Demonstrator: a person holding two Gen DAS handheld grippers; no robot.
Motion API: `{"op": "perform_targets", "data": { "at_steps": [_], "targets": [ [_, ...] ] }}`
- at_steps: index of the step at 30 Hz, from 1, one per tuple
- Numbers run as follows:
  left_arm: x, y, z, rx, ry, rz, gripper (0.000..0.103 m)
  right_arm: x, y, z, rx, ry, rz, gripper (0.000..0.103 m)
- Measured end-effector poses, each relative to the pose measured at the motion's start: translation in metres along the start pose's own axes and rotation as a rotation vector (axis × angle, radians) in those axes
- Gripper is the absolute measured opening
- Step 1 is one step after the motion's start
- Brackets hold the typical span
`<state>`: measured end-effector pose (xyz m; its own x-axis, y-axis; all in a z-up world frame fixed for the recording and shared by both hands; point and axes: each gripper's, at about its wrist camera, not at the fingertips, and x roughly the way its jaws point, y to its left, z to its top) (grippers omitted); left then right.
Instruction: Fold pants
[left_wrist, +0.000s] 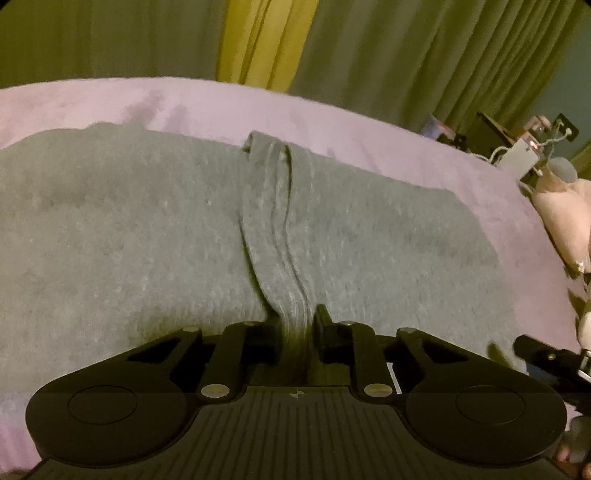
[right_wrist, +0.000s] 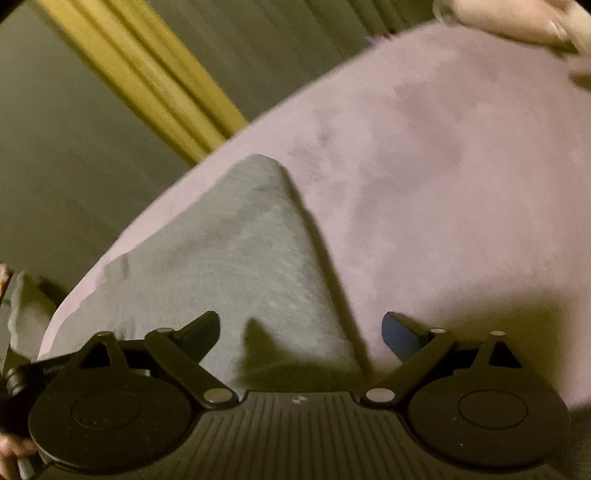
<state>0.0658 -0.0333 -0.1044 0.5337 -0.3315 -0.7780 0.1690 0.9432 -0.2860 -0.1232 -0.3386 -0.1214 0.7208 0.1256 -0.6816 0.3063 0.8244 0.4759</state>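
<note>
Grey pants (left_wrist: 147, 229) lie spread on a lilac blanket (left_wrist: 221, 103) on a bed. My left gripper (left_wrist: 293, 325) is shut on a raised ridge of the pants fabric (left_wrist: 280, 221) that runs away from the jaws toward the far edge. In the right wrist view a corner of the grey pants (right_wrist: 236, 258) lies on the blanket (right_wrist: 443, 166). My right gripper (right_wrist: 301, 332) is open and empty, its fingers (right_wrist: 201, 332) spread wide just above that corner.
Olive and yellow curtains (left_wrist: 266, 37) hang behind the bed. A pale stuffed toy (left_wrist: 565, 206) lies at the bed's right edge. Small devices and cables (left_wrist: 524, 147) sit beyond it. The other gripper's black body (left_wrist: 546, 358) shows at the lower right.
</note>
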Motion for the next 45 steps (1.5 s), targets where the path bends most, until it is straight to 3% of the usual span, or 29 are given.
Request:
{"op": "perform_targets", "data": {
  "at_steps": [2,3,5,7,10,14,16,17,18,19,20,21,23,25,26,28,33,35,40,45],
  "targets": [
    [-0.002,0.002,0.003,-0.020,-0.003,-0.001,0.020,-0.012,0.010,-0.003,-0.075,-0.073,0.057,0.069],
    [-0.004,0.003,0.005,-0.032,-0.005,-0.003,0.020,-0.016,0.016,-0.006,-0.118,-0.094,0.074,0.065],
    [-0.004,0.001,0.008,-0.039,-0.012,-0.006,0.020,-0.015,0.023,-0.010,-0.169,-0.069,0.093,0.041],
    [-0.008,0.000,0.009,-0.030,-0.023,-0.003,0.020,-0.005,0.025,-0.013,-0.177,0.004,0.100,0.032],
    [-0.015,0.002,0.011,-0.045,-0.043,-0.011,0.019,0.003,0.031,-0.015,-0.197,0.050,0.084,0.026],
    [-0.033,0.011,0.013,-0.045,-0.105,0.029,0.019,-0.002,0.031,-0.018,-0.187,0.029,0.109,0.026],
    [-0.035,0.019,0.010,-0.051,-0.122,0.070,0.018,0.003,0.030,-0.020,-0.206,0.059,0.099,0.025],
    [-0.030,0.024,0.008,-0.051,-0.113,0.105,0.014,0.008,0.033,-0.021,-0.218,0.088,0.103,0.026],
    [-0.025,0.030,0.006,-0.055,-0.109,0.196,0.005,0.013,0.034,-0.022,-0.237,0.105,0.098,0.027],
    [-0.021,0.036,0.004,-0.047,-0.104,0.270,0.004,0.015,0.036,-0.023,-0.254,0.100,0.088,0.028],
    [-0.022,0.047,0.002,-0.055,-0.104,0.301,0.004,0.016,0.037,-0.023,-0.261,0.099,0.091,0.034],
    [-0.027,0.061,0.001,-0.110,-0.105,0.287,0.005,0.017,0.036,-0.022,-0.258,0.100,0.106,0.037],
    [-0.050,0.088,-0.001,-0.246,-0.162,0.203,0.017,0.015,0.035,-0.025,-0.250,0.101,0.137,0.047],
    [-0.078,0.116,-0.004,-0.362,-0.261,0.208,0.078,0.017,0.035,-0.025,-0.251,0.100,0.148,0.050],
    [-0.094,0.128,-0.008,-0.403,-0.333,0.253,0.085,0.017,0.036,-0.025,-0.254,0.100,0.152,0.055],
    [-0.124,0.155,-0.016,-0.436,-0.454,0.348,0.088,0.018,0.038,-0.027,-0.267,0.100,0.167,0.062],
    [-0.157,0.231,-0.040,-0.543,-0.480,0.506,0.091,0.021,0.043,-0.027,-0.286,0.100,0.186,0.073],
    [-0.163,0.268,-0.056,-0.636,-0.488,0.476,0.091,0.022,0.043,-0.027,-0.282,0.101,0.192,0.075],
    [-0.153,0.321,-0.070,-0.784,-0.494,0.303,0.089,0.023,0.042,-0.025,-0.266,0.098,0.192,0.076],
    [-0.140,0.343,-0.065,-0.744,-0.488,0.276,0.088,0.025,0.047,-0.028,-0.287,0.097,0.178,0.079]
  ]
}}
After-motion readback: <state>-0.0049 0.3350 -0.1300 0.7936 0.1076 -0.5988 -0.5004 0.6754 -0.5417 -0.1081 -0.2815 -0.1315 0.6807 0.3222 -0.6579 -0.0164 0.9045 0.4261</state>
